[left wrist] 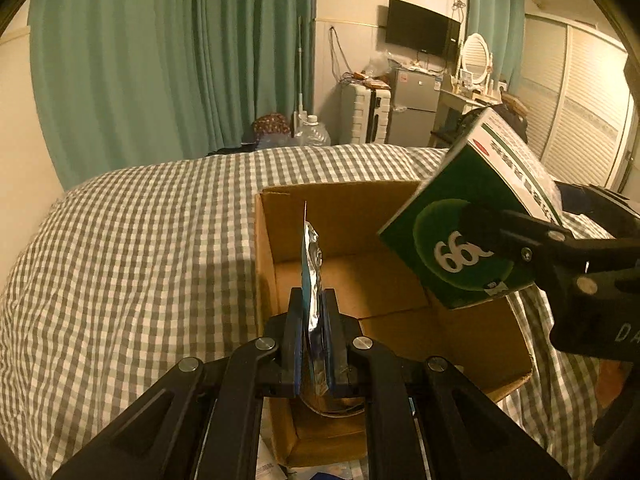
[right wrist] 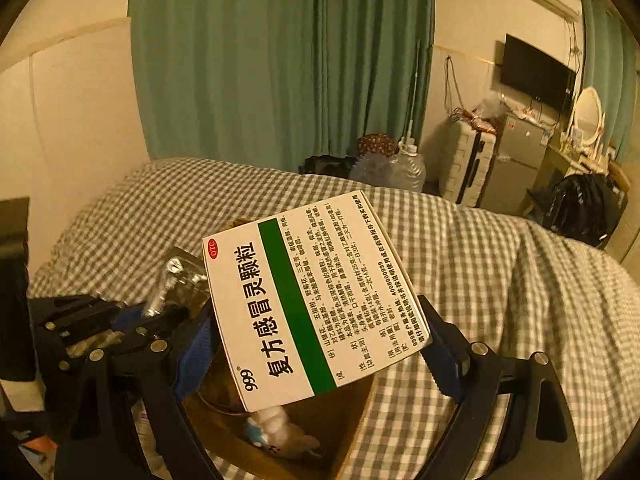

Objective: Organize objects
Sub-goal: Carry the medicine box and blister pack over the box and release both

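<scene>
Cardboard box (left wrist: 400, 300) sits open on the checked bed, directly beneath both loads. Left gripper (left wrist: 312, 320) pinches a foil sachet (left wrist: 311, 264) upright above its near-left corner; right gripper (right wrist: 320, 344) clamps the tilted medicine carton (right wrist: 312, 296) above its right side.

Bedroom: checked bed (left wrist: 140, 240), wall television (left wrist: 422, 26)
</scene>
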A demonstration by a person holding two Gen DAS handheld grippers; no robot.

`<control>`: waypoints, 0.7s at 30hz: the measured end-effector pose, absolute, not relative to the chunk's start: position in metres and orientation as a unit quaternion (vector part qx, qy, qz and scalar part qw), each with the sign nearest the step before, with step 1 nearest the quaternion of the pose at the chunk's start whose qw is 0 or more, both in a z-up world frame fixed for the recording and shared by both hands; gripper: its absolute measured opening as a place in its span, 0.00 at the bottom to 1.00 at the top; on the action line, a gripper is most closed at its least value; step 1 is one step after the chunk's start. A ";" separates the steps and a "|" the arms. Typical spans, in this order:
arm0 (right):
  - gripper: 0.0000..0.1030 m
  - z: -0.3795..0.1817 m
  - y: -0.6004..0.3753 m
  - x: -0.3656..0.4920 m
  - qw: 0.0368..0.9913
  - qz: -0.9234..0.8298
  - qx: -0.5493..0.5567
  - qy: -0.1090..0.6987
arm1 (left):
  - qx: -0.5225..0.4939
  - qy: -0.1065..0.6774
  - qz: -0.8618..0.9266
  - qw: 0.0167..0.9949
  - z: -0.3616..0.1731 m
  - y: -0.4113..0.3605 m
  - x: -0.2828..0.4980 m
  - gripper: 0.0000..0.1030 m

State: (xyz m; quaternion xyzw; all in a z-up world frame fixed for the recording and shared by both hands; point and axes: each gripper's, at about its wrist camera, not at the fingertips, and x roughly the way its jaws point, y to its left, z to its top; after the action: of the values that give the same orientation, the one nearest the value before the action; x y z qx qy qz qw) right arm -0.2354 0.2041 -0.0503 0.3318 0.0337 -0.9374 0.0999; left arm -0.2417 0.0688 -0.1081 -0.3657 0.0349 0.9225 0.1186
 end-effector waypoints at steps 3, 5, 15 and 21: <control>0.89 -0.049 0.206 -0.237 0.113 -0.939 0.325 0.017 | -0.365 0.037 0.922 0.122 -0.113 0.068 -0.242 0.08; 0.98 -0.046 0.208 -0.235 0.108 -0.943 0.314 0.017 | -0.367 0.038 0.921 0.124 -0.116 0.066 -0.243 0.10; 1.00 -0.017 0.207 -0.208 0.101 -0.953 0.287 0.011 | -0.345 0.031 0.931 0.113 -0.098 0.062 -0.222 0.73; 1.00 0.002 0.202 -0.175 0.122 -0.955 0.269 0.026 | -0.320 0.011 0.942 0.098 -0.073 0.045 -0.196 0.95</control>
State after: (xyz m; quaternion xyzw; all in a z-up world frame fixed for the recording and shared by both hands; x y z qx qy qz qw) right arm -0.1754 0.2020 0.0024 0.2693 0.0258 -0.9550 0.1219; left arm -0.1964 0.0448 -0.0727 -0.3199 0.0112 0.9423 0.0981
